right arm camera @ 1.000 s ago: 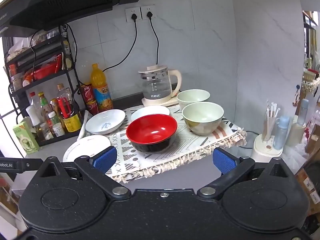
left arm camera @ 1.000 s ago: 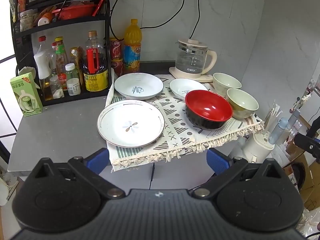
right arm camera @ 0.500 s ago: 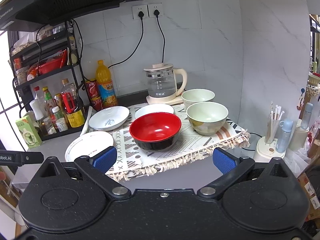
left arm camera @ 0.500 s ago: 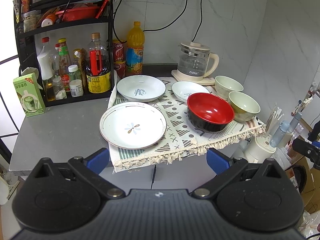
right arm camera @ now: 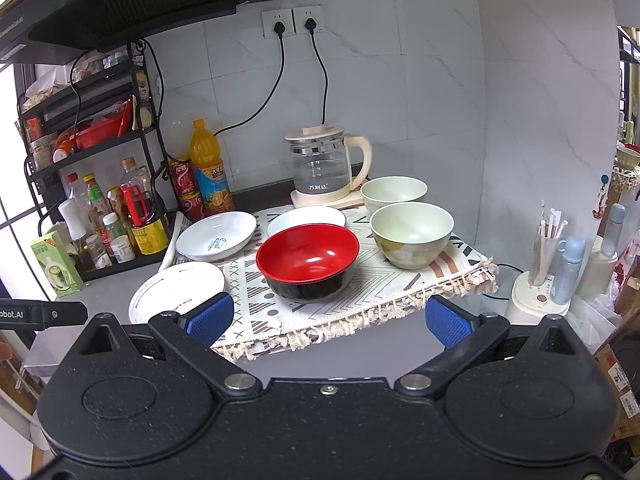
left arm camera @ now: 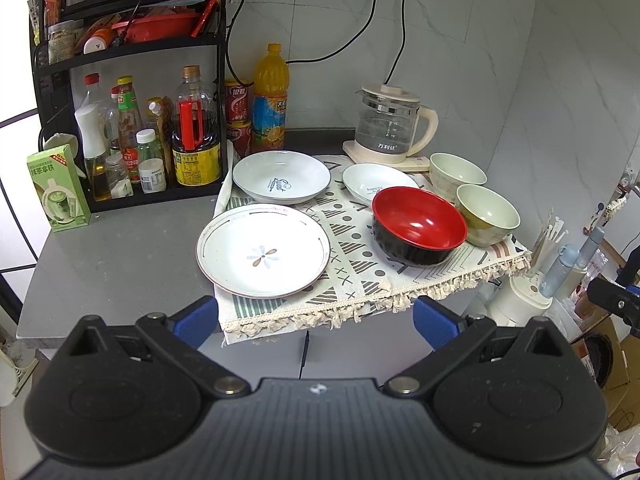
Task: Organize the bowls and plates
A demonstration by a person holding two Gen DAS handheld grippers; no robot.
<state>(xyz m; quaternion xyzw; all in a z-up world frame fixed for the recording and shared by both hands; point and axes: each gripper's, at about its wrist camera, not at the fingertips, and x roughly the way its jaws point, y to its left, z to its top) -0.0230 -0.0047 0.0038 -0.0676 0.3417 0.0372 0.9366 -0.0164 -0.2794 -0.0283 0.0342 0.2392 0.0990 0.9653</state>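
On a patterned cloth lie a flat flower plate at the front left, a deep white plate behind it, a smaller white dish, a red and black bowl and two pale green bowls. The right wrist view shows the red bowl, the near green bowl and the flower plate. My left gripper is open and empty, short of the cloth's front edge. My right gripper is open and empty, in front of the red bowl.
A black rack with bottles and sauces stands at the back left, with a green carton beside it. A glass kettle stands at the back. A holder with straws and bottles stands off the counter's right edge.
Both grippers have pulled back and risen slightly, so the dishes look a little smaller and lower in view. Nothing on the cloth has moved.
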